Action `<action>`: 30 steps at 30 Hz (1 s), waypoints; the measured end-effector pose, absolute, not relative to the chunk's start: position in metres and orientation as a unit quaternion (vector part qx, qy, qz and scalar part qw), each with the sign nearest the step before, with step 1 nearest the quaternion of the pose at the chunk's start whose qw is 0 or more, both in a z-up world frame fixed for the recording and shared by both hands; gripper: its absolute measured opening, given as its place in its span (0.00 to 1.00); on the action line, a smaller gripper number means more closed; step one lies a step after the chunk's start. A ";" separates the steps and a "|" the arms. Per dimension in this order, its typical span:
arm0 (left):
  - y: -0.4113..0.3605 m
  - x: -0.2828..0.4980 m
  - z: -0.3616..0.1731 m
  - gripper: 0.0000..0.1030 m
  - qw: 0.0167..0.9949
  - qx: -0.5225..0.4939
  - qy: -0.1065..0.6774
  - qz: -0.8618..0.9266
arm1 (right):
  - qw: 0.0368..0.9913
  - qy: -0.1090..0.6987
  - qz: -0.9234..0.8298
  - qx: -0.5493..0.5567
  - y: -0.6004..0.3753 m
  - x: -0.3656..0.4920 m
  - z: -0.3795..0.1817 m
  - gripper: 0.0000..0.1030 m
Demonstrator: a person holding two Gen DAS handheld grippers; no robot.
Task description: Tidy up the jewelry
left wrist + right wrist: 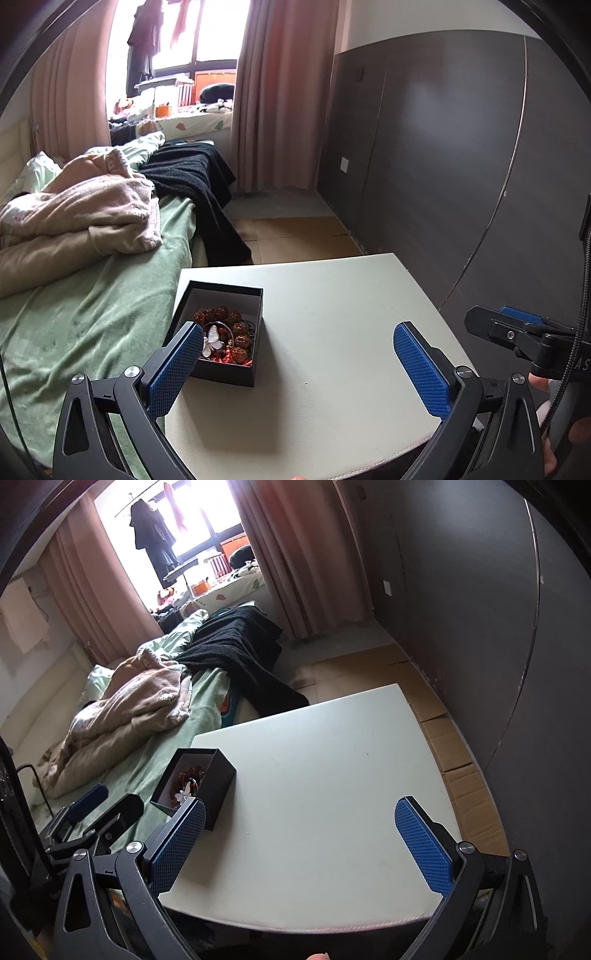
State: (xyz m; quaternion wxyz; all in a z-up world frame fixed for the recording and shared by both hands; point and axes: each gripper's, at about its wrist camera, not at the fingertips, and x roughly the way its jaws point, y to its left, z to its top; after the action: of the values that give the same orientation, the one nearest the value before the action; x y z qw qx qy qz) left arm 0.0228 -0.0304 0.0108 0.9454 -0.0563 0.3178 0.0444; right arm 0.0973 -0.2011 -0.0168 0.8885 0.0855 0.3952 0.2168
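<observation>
The open black jewelry box [221,332] sits on the white table [351,314] just ahead of the left gripper [299,369], beside its left finger, nearer than the right gripper [299,849]; both grippers gape wide, empty.

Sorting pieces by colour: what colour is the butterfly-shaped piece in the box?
White, pearly: the butterfly piece lies atop reddish-brown beads. Clearest in the left wrist view.

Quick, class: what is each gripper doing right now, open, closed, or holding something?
Left gripper: open, holding nothing, above the table beside the jewelry box.
Right gripper: open, holding nothing, above the table.
</observation>
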 end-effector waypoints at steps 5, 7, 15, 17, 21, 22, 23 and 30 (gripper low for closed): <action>-0.029 0.024 0.009 0.99 0.945 -0.064 0.319 0.044 | 0.893 0.386 0.221 0.073 -0.199 0.093 -0.012 1.00; -0.031 0.025 0.007 0.99 0.944 -0.062 0.321 0.044 | 0.892 0.388 0.221 0.074 -0.200 0.094 -0.012 1.00; -0.031 0.027 0.007 0.99 0.944 -0.056 0.322 0.045 | 0.890 0.391 0.221 0.083 -0.201 0.094 -0.014 1.00; -0.029 0.027 0.006 0.99 0.943 -0.059 0.323 0.046 | 0.889 0.391 0.222 0.084 -0.202 0.095 -0.014 1.00; -0.028 0.026 0.005 0.99 0.943 -0.062 0.325 0.046 | 0.889 0.392 0.221 0.083 -0.202 0.095 -0.014 1.00; -0.027 0.026 0.005 0.99 0.943 -0.061 0.325 0.047 | 0.889 0.391 0.221 0.083 -0.202 0.095 -0.014 1.00; -0.027 0.027 0.004 0.99 0.943 -0.061 0.324 0.047 | 0.889 0.392 0.221 0.082 -0.202 0.094 -0.014 1.00; -0.026 0.028 0.004 0.99 0.942 -0.061 0.327 0.049 | 0.889 0.393 0.222 0.082 -0.200 0.092 -0.015 1.00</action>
State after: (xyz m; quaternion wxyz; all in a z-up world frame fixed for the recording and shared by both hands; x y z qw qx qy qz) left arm 0.0278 -0.0256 0.0036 0.9419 -0.0614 0.3267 0.0488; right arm 0.0925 -0.1999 -0.0147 0.8887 0.0817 0.3928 0.2219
